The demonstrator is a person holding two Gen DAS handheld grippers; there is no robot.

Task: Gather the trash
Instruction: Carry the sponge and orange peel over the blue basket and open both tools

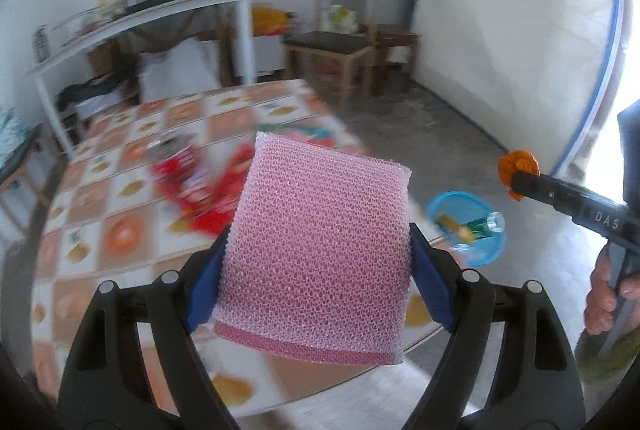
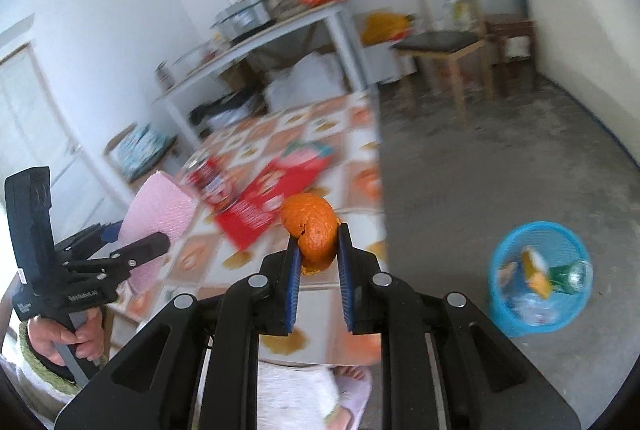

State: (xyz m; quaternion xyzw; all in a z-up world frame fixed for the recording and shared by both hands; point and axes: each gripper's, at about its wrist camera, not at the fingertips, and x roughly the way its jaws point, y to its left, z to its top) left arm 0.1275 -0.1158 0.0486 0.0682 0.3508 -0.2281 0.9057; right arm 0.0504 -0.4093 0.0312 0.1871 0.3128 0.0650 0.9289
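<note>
My left gripper (image 1: 318, 248) is shut on a pink mesh sponge (image 1: 320, 250) and holds it above the patterned table (image 1: 120, 197); the sponge also shows in the right wrist view (image 2: 160, 213). My right gripper (image 2: 318, 234) is shut on an orange peel (image 2: 312, 226), held near the table's right edge; the peel shows in the left wrist view (image 1: 516, 165) too. A blue mesh bin (image 2: 536, 278) with a green bottle and packets stands on the floor to the right, also visible in the left wrist view (image 1: 468, 234). A crushed red can (image 1: 172, 157) and red wrappers (image 2: 272, 189) lie on the table.
A white side table (image 1: 160, 17) with appliances and bags stands against the far wall. A wooden chair (image 1: 332, 45) and stool stand at the back. Bare concrete floor (image 2: 480, 157) lies right of the table. A slippered foot (image 2: 348, 386) is below the table edge.
</note>
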